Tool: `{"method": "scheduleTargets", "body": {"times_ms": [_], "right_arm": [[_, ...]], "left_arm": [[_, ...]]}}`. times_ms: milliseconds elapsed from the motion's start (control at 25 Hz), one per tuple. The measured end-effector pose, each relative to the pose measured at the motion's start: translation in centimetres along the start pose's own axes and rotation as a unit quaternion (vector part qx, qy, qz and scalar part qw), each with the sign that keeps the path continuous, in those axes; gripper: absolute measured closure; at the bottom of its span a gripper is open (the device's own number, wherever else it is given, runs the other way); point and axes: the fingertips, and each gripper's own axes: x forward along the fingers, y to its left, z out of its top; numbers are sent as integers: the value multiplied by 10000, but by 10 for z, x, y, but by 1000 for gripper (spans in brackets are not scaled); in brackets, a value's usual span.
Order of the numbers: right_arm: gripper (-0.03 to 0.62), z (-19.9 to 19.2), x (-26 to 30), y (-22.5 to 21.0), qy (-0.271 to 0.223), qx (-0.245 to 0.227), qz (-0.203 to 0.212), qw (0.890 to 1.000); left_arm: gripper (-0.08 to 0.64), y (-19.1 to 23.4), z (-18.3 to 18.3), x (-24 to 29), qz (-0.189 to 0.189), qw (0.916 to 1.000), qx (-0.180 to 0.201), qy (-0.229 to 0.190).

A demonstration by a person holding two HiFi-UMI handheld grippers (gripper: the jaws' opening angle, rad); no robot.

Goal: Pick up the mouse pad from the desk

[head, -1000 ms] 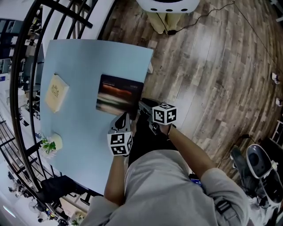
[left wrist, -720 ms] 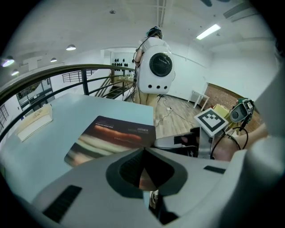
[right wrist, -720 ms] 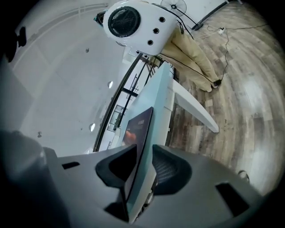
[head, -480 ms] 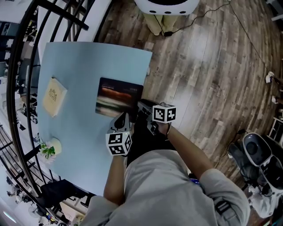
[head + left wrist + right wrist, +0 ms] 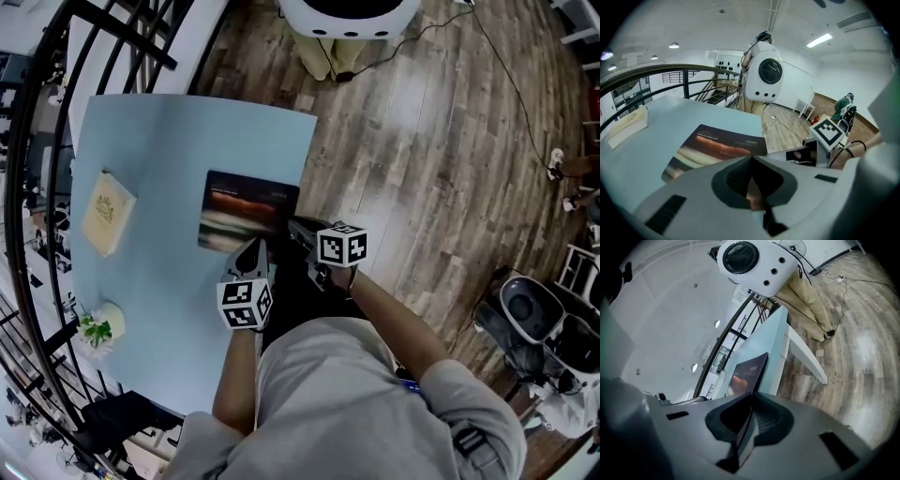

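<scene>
The mouse pad [image 5: 246, 211], dark with orange and pale streaks, lies flat near the right edge of the light blue desk [image 5: 159, 141]. My right gripper [image 5: 293, 225] is at its near right corner. In the right gripper view the pad [image 5: 749, 371] runs edge-on into the right gripper [image 5: 751, 394], whose jaws have just been closing and now pinch it. My left gripper [image 5: 253, 251] sits at the pad's near edge. In the left gripper view the left gripper [image 5: 750, 158] has its tips together, a brownish strip of the pad [image 5: 717, 150] showing between them.
A cream book [image 5: 105, 212] lies at the desk's left side and a small potted plant [image 5: 98, 323] stands near its front left corner. A black railing [image 5: 37, 141] curves round the desk. A white rounded machine [image 5: 349, 11] stands on the wooden floor beyond.
The whole scene has drifted slightly up and left in the head view. Both grippers stay at the pad's near right corner, and the pad has not visibly shifted.
</scene>
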Motion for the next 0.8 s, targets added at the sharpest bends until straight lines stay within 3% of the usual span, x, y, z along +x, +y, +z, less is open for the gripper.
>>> {"method": "scheduleTargets", "body": {"times_ms": [240,480,640,800], "right_arm": [[574,0,-3,6,-19,-186,-114,9998],[575,9,-7,21,48,-1024,-176,9946],[575,16,-10,35,161,-1780,-254,9836],[575,26,-10,49,273,-2634,-407,9634]], "left_arm": [[548,8,7,0,-81,9999,-14,-103],[548,13,10,1,-91,9997,-128,-182],[548,17,14,-1,-60,9994,-201,-262],[548,22,19,-3,-13,9989,-295,-363]]}}
